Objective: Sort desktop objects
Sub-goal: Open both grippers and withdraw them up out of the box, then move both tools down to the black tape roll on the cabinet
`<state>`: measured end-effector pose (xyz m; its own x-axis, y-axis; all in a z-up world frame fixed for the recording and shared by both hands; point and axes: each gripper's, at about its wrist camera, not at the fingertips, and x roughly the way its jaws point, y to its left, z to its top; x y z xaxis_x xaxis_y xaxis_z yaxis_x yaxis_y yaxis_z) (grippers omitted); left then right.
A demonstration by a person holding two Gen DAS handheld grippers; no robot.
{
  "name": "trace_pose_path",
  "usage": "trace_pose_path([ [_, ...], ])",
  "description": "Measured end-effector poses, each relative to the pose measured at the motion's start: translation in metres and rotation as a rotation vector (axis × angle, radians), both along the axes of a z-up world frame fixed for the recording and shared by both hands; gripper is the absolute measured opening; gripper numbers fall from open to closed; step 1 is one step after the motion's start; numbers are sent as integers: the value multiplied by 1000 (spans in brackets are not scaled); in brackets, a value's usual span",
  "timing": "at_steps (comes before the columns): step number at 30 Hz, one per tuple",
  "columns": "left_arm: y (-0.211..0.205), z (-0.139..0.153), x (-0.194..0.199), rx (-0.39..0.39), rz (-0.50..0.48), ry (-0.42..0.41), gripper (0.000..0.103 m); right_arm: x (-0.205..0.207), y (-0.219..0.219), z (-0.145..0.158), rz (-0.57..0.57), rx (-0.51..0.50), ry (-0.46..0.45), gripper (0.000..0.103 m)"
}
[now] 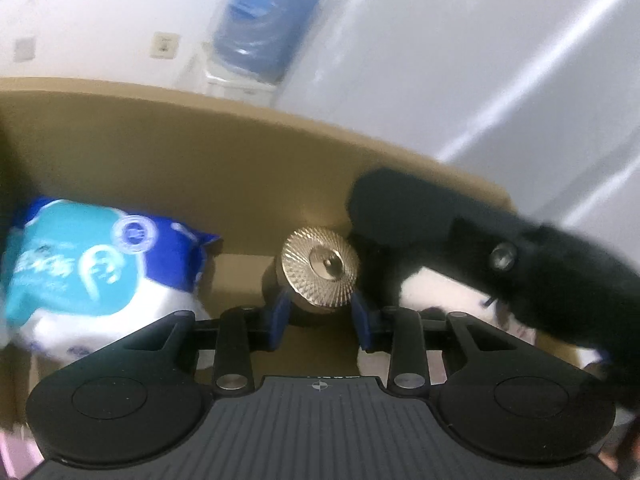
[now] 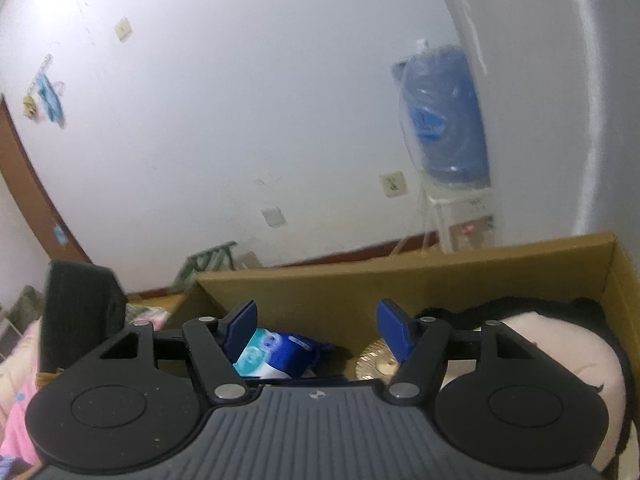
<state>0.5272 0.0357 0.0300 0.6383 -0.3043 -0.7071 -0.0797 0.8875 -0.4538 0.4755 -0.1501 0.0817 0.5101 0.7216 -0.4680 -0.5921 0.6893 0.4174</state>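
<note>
My left gripper (image 1: pixel 320 314) is inside a cardboard box (image 1: pixel 200 168), its blue pads on either side of a jar with a ribbed gold lid (image 1: pixel 320 270). A blue and teal tissue pack (image 1: pixel 92 276) lies to its left. The right gripper's black body (image 1: pixel 520 248) crosses the box at the right, over a doll with black hair (image 1: pixel 432 292). In the right wrist view my right gripper (image 2: pixel 316 322) is open and empty above the box (image 2: pixel 400 280); below it show the tissue pack (image 2: pixel 272 354), the gold lid (image 2: pixel 376 362) and the doll's face (image 2: pixel 560 360).
A water dispenser with a blue bottle (image 2: pixel 444 120) stands by the white wall behind the box. The left gripper's black body (image 2: pixel 80 312) shows at the left, over pink bedding (image 2: pixel 16 400). Wall sockets (image 2: pixel 394 184) sit low on the wall.
</note>
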Motion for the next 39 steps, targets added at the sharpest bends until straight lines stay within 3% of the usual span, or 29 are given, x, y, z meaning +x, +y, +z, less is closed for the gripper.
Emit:
trace_pose_path([
  [3, 0, 21, -19, 75, 35, -10, 34, -5, -4, 6, 51, 103, -30, 70],
  [6, 3, 47, -50, 146, 73, -80, 34, -10, -4, 12, 85, 155, -67, 69],
  [9, -8, 79, -98, 344, 106, -234, 34, -21, 1, 21, 91, 142, -179, 67],
  [11, -15, 91, -132, 410, 121, -318, 34, -31, 6, 30, 102, 103, -216, 67],
  [12, -15, 93, -152, 402, 135, -349, 34, -37, 7, 34, 114, 104, -221, 67],
  [16, -5, 85, -208, 246, 204, -393, 35, -68, 4, 47, 222, 137, -236, 68],
  [19, -9, 71, -254, 216, 261, -420, 35, -105, -1, 58, 262, 102, -301, 68],
  [23, -2, 50, -309, 184, 314, -391, 37, -163, -26, 68, 299, 102, -385, 68],
  [27, 7, 27, -346, 191, 327, -324, 40, -203, -42, 63, 335, 53, -313, 68],
  [31, 11, 9, -382, 147, 323, -281, 40, -239, -54, 44, 341, -4, -270, 68],
  [33, 8, 3, -393, 163, 303, -266, 40, -254, -61, 31, 340, -16, -244, 68],
  [39, 8, -19, -380, 225, 317, -191, 40, -280, -58, -7, 386, -49, -149, 68],
])
